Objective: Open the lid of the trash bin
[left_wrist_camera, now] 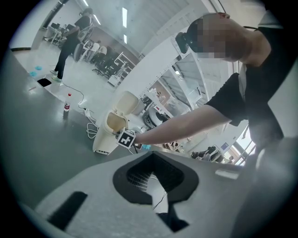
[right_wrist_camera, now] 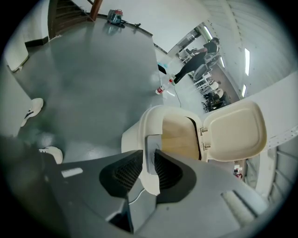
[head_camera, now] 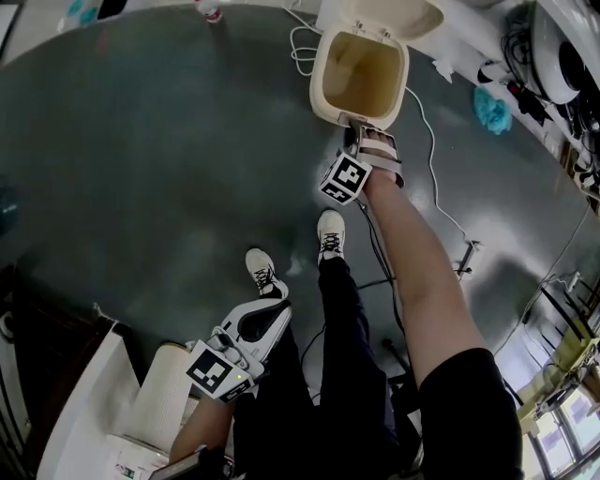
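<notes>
The cream trash bin (head_camera: 319,89) stands on the grey floor with its lid (head_camera: 394,17) swung up and back, so the yellowish inside shows. My right gripper (head_camera: 361,131) reaches down to the bin's near rim. In the right gripper view its jaws (right_wrist_camera: 149,155) straddle a grey tab (right_wrist_camera: 151,146) on the front of the bin (right_wrist_camera: 137,135), and slim gaps remain beside the pads. The raised lid (right_wrist_camera: 235,132) shows on the right. My left gripper (head_camera: 272,298) hangs low by the person's legs, far from the bin, its jaws (left_wrist_camera: 151,158) shut on nothing.
White cables (head_camera: 305,47) trail on the floor beside and behind the bin. A small bottle (head_camera: 208,11) stands farther back. The person's shoes (head_camera: 330,234) are just short of the bin. A white roll (head_camera: 164,403) and cabinet sit at lower left, and blue cloth (head_camera: 491,111) lies right.
</notes>
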Action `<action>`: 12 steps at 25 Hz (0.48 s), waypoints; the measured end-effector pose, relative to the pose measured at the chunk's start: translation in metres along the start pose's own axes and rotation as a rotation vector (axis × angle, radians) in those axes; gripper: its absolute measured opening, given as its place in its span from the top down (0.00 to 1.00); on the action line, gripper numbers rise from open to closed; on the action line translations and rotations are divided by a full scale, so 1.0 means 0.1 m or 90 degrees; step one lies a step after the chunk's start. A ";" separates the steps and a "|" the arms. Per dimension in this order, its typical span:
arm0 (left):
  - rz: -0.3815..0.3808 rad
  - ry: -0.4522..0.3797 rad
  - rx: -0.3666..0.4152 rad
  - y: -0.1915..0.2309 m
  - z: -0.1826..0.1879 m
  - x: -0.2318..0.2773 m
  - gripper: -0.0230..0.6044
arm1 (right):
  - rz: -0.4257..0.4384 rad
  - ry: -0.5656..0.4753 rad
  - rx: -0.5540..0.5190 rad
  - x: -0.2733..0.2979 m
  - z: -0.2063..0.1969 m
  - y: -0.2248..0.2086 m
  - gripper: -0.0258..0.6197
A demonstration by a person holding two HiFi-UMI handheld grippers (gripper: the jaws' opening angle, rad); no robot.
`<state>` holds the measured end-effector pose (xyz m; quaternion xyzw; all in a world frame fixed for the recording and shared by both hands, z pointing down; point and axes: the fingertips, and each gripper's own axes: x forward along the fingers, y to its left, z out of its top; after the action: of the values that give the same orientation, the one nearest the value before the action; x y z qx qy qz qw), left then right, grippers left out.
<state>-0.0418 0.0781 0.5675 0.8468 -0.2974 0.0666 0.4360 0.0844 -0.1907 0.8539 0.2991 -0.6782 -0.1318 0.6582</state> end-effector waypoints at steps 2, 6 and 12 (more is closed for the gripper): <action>0.002 0.000 -0.001 0.00 -0.01 -0.01 0.97 | -0.001 -0.002 0.003 0.00 0.00 0.00 0.82; 0.002 0.001 0.001 -0.03 -0.03 -0.01 0.97 | -0.001 -0.004 0.000 0.00 -0.01 0.01 0.82; 0.001 0.014 0.002 -0.06 -0.09 -0.03 0.97 | -0.007 -0.007 0.005 -0.02 0.00 -0.03 0.82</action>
<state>-0.0396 0.0886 0.5677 0.8462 -0.2936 0.0767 0.4380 0.0846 -0.1917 0.8507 0.3048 -0.6807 -0.1344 0.6524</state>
